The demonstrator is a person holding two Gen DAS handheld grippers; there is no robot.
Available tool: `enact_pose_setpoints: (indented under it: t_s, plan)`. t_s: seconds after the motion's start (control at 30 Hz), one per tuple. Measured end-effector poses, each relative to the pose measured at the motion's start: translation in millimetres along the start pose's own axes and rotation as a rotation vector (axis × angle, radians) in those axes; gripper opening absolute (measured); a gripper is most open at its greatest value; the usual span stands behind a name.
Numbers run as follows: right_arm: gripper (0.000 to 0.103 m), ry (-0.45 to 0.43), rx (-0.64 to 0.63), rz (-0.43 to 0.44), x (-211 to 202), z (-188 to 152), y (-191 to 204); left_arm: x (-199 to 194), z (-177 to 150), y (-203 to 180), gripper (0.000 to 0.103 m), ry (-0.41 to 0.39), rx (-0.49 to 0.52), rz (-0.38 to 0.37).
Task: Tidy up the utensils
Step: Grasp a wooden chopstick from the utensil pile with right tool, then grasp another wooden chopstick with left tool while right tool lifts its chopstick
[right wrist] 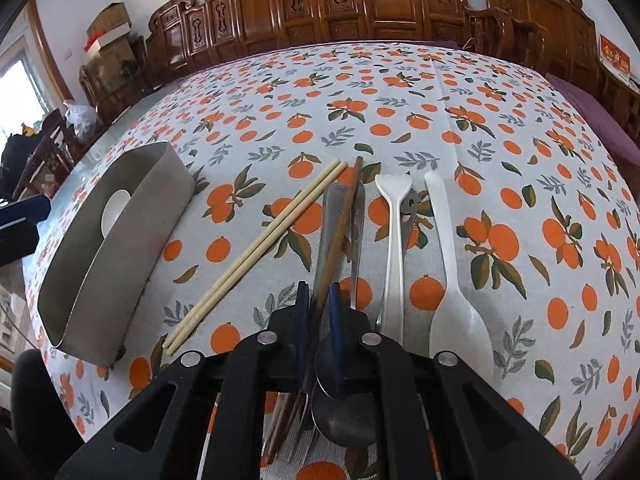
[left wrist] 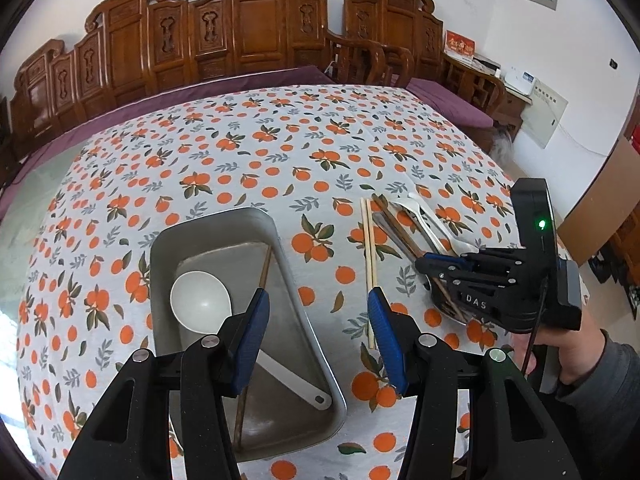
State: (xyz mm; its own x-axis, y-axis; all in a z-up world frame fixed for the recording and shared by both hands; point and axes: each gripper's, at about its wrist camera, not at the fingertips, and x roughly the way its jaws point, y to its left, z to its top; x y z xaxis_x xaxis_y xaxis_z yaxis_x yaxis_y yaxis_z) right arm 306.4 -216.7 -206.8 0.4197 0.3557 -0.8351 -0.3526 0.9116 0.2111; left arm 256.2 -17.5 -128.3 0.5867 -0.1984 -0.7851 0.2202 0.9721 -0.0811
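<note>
A metal tray (left wrist: 288, 264) holds a white spoon (left wrist: 200, 300) and a brown chopstick (left wrist: 265, 268). My left gripper (left wrist: 318, 336) is open and empty above the tray's right wall. My right gripper (right wrist: 319, 312) is shut on a brown chopstick (right wrist: 340, 224) in the utensil pile; it also shows in the left wrist view (left wrist: 436, 264). Beside it lie a pair of light chopsticks (right wrist: 260, 244), metal utensils (right wrist: 332, 208), a white fork (right wrist: 394, 240) and a white spoon (right wrist: 448, 256). The tray (right wrist: 132, 240) stands to their left.
The table has an orange-print cloth (left wrist: 280, 152). Carved wooden chairs (left wrist: 256, 28) line the far side. Purple cushions (left wrist: 448, 100) lie behind the table. Boxes (right wrist: 112, 36) stand at the far left.
</note>
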Motion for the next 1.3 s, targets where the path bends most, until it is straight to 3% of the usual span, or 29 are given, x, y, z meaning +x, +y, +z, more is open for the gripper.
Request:
enact_pose_setpoints:
  t_s: [0.1,0.5,0.77,1.1,1.3]
  plan:
    - [0.006,-0.017,0.016,0.004,-5,1,-4,3,0,-3,0.049,0.006,0.005,0.003]
    - [0.006,-0.092,0.036,0.029,-29,8,-19,27,13,-27,0.049,0.037,0.054,0.014]
    - [0.006,-0.114,0.041,0.031,-34,11,-26,64,23,-38,0.049,0.092,0.084,0.017]
    - [0.006,-0.119,0.051,0.05,-33,12,-28,114,33,-42,0.024,0.196,0.114,0.032]
    - [0.006,-0.119,0.053,0.056,-33,13,-28,135,34,-43,0.02,0.245,0.134,0.061]
